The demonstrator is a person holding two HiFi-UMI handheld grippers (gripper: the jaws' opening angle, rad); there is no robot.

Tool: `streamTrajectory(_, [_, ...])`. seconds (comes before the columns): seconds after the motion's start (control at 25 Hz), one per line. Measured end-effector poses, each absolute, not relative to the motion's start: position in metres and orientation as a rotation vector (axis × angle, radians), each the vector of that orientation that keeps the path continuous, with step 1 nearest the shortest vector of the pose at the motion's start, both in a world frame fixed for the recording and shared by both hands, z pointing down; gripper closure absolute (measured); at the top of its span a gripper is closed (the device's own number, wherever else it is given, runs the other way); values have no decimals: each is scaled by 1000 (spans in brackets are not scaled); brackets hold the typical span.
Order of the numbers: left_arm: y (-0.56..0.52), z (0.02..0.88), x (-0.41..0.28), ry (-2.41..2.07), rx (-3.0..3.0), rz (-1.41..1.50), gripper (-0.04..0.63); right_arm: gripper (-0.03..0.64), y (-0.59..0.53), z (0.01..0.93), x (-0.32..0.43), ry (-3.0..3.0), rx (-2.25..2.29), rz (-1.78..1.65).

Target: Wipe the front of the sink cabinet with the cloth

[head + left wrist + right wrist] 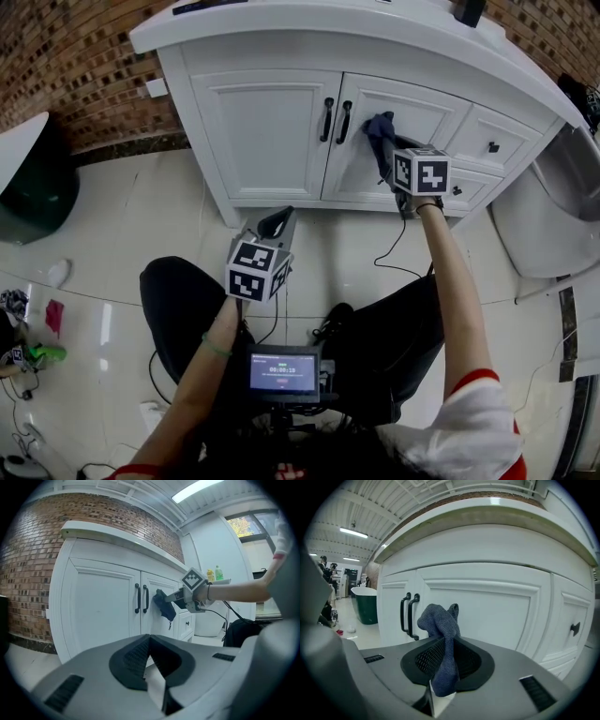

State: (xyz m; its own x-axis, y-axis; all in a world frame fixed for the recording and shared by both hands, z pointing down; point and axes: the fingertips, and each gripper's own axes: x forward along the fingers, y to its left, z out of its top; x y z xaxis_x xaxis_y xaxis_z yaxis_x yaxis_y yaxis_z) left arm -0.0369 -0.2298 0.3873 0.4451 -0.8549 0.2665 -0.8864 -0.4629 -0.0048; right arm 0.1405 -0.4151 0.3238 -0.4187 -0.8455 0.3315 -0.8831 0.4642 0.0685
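The white sink cabinet [267, 131] has two doors with black handles [336, 120] and small drawers [492, 141] to the right. My right gripper [386, 150] is shut on a dark blue cloth [379, 129], which it holds up at the right door, just right of the handles. In the right gripper view the cloth [443, 630] sticks up from between the jaws of the right gripper [445, 644], close to the door panel [487, 611]. My left gripper [277, 222] hangs low before the cabinet's foot. Its jaws are shut and hold nothing [149, 639]. The left gripper view shows the cloth [164, 604] from the side.
A brick wall [84, 66] lies left of the cabinet, with a dark green tub [37, 192] on the glossy tile floor. A white fixture [544, 225] stands at the right. A cable [389, 248] trails from the right gripper. A small monitor [283, 372] sits by the person's legs.
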Motion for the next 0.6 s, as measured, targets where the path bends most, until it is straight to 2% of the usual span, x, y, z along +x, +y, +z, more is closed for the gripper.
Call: streamTrajectory(0.6, [-234,394,16,-1475,2609,422,575,554,-414,357,314,-2145,1734,262])
